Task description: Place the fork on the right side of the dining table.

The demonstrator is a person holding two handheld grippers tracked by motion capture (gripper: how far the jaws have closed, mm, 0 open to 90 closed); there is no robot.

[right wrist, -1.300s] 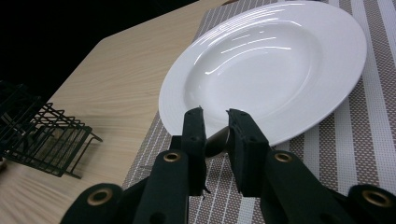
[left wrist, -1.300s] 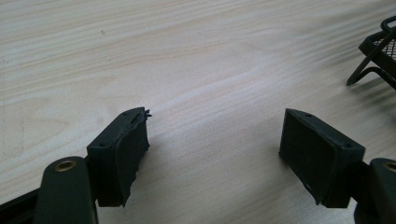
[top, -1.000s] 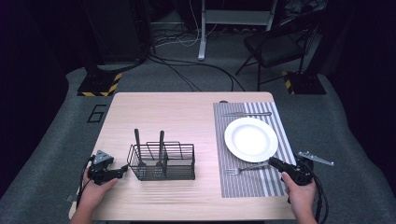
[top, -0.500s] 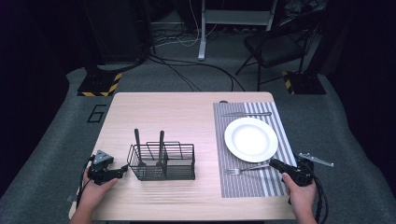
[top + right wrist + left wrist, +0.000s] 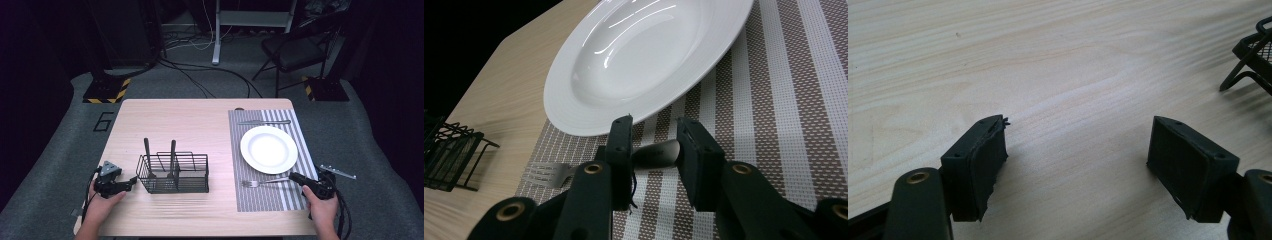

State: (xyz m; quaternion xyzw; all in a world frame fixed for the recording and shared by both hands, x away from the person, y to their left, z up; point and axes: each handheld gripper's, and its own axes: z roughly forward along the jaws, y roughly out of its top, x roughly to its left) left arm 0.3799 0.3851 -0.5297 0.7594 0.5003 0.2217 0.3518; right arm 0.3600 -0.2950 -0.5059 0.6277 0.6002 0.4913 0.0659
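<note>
A silver fork (image 5: 265, 182) lies on the striped placemat (image 5: 260, 200), just in front of the white plate (image 5: 269, 149). My right gripper (image 5: 296, 178) is low at the fork's handle end. In the right gripper view the handle (image 5: 659, 152) lies between the jaws of my right gripper (image 5: 654, 127), which have just been opening and stand a little apart, not pressing on it. The fork's tines (image 5: 546, 174) point towards the black wire basket (image 5: 173, 175). My left gripper (image 5: 131, 181) rests left of that basket. It (image 5: 1078, 135) is open wide over bare wood.
Two dark-handled utensils (image 5: 146, 150) stand upright in the basket. A knife (image 5: 264, 122) lies across the far end of the placemat. The basket's corner (image 5: 1255, 55) is near the left gripper's right side. A chair and cables are on the floor beyond the table.
The right hand has shifted only slightly at the fork's handle, and the fork stays on the placemat. The left hand and the basket are where they were.
</note>
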